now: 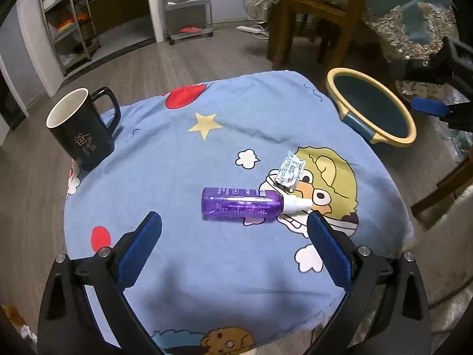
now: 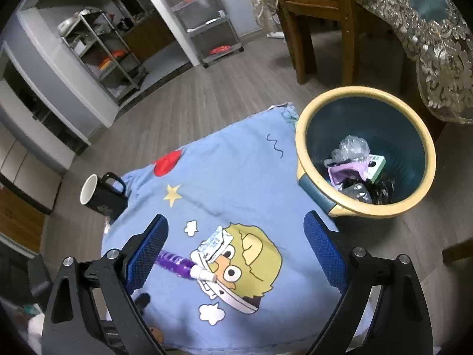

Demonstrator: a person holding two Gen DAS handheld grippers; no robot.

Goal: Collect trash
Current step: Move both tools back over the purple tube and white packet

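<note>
purple spray bottle (image 1: 242, 204) lying sideways, white nozzle, translucent

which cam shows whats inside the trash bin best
The right wrist view: it looks down into the bin, showing wrappers and plastic at the bottom. The left wrist view catches only its rim and handle side-on, contents hidden.

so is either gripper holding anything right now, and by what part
Nothing is held. The left gripper and right gripper both have their jaws open and empty above the cloth; the purple bottle and crumpled wrapper lie untouched.
</note>
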